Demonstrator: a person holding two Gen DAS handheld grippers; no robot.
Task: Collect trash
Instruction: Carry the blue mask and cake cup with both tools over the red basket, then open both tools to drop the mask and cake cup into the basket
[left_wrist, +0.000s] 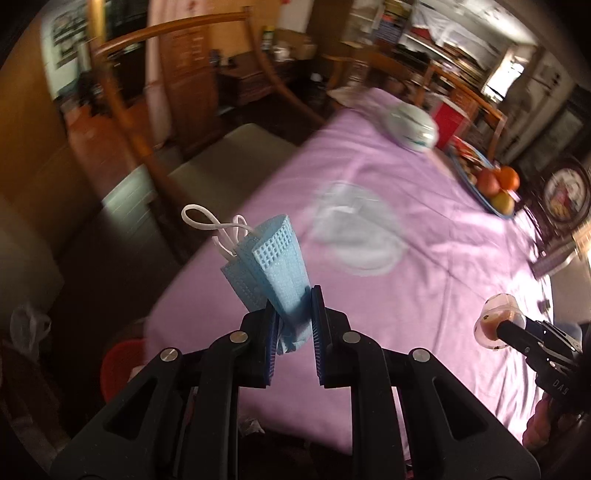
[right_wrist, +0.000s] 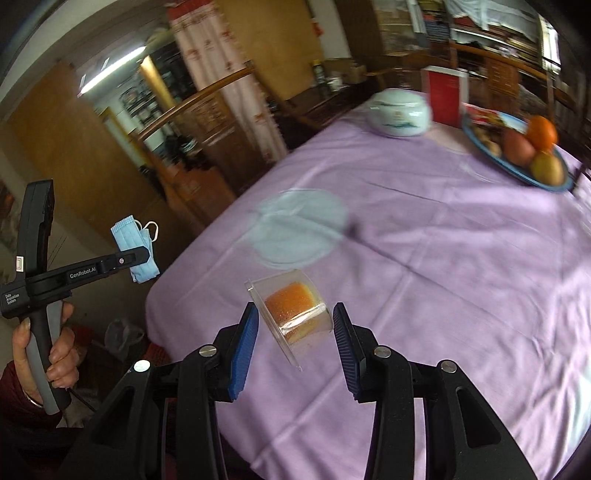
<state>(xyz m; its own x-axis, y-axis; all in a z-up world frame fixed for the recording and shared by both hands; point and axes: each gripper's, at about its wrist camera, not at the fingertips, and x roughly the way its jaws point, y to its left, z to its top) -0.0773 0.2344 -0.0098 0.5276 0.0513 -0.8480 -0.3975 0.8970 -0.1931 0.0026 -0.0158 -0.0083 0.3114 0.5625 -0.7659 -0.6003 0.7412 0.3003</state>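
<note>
Carrying step, by the look of it: the left tool (left_wrist: 291, 314) is clenched on a folded blue face mask (left_wrist: 271, 264), held past the tabletop (right_wrist: 424, 258) edge; the right tool (right_wrist: 293, 325) grips a clear plastic cup (right_wrist: 291, 314) with orange leftovers, above the lilac cloth; next, each load needs a bin, perhaps the red container (left_wrist: 118, 365) on the floor.

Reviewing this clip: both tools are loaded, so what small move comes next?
Probably carry both toward the red bin below the table edge: the left tool clamps the blue face mask, the right tool holds the clear plastic cup.
</note>
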